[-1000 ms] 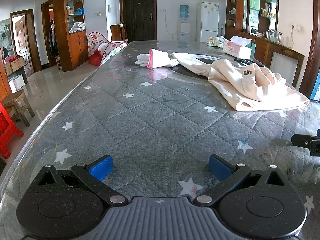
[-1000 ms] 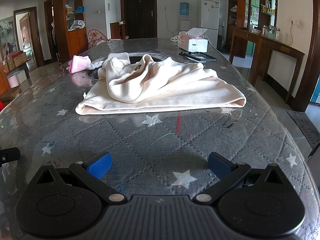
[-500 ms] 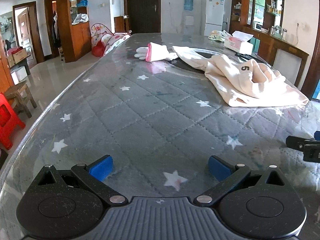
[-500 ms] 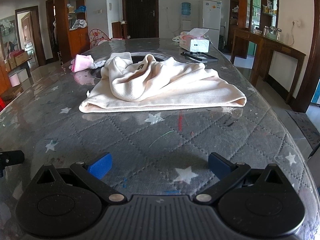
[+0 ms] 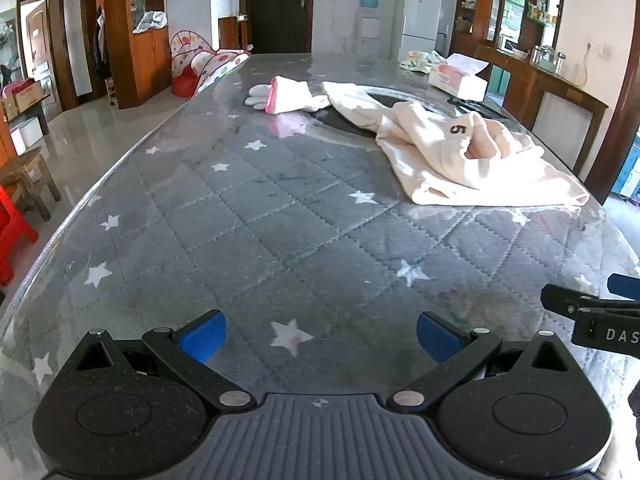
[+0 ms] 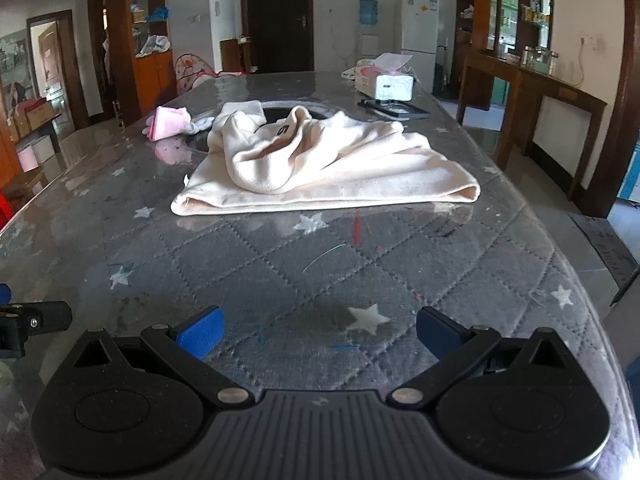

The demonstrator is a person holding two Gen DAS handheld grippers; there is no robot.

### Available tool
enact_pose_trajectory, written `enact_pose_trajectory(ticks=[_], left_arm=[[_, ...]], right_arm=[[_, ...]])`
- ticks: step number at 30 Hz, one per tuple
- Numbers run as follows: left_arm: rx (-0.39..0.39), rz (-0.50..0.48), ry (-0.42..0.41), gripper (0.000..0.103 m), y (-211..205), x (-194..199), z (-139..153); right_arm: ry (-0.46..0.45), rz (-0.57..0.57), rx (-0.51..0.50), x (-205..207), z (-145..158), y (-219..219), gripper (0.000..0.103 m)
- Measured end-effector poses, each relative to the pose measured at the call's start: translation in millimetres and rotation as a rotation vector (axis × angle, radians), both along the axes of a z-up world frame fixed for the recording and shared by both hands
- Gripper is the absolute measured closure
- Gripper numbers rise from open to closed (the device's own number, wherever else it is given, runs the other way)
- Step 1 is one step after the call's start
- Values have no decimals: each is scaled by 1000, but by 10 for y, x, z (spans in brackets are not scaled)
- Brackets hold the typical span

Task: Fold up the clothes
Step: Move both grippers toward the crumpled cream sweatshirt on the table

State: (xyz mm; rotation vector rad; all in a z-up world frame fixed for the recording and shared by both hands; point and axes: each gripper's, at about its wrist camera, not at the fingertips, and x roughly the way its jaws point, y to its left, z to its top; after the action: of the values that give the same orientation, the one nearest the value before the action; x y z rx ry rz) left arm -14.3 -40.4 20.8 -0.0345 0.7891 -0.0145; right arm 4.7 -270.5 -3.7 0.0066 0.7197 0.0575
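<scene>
Left gripper [image 5: 318, 334], black frame with blue pads: fingers spread wide, nothing between them, low over the near end of the long table [image 5: 248, 216], which wears a grey quilted star-print cover under a clear glossy sheet. Right gripper [image 6: 316, 332], same build: jaws likewise wide apart and empty, just to the right of the left one, also at the near end. Each tool's black tip shows at the edge of the other's view.

Mid-table, right of centre: cream-coloured garment [image 6: 320, 160] lying in a rumpled heap, bottom edge doubled over into a long flat fold facing the grippers, upper part bunched in ridges; a dark "5" printed on one ridge. Well apart from both grippers, nothing touching it.

Beyond it, toward the left: small pink-and-white folded cloth piece [image 5: 288, 94], just beside the garment's far corner. Contact between them cannot be told.

Far right end: white tissue box [image 6: 386, 82] with a sheet sticking up, and a flat black object [image 6: 394, 108] just in front of it.

Behind the table: white refrigerator [image 5: 418, 20], water dispenser with blue bottle [image 5: 368, 20], dark door [image 5: 280, 4].
</scene>
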Motion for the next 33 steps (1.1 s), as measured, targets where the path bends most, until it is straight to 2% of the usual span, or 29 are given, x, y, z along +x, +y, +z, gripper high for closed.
enact_pose_trajectory(ticks=[10,33], left_arm=[[7,-4,-14,0,-97,-91,167],[45,-65,-5,0,-315,-188,280]], right_arm=[[-38,-34,-7,-170,172,26,0],[-22,-33,39,-353,197,-40,0]])
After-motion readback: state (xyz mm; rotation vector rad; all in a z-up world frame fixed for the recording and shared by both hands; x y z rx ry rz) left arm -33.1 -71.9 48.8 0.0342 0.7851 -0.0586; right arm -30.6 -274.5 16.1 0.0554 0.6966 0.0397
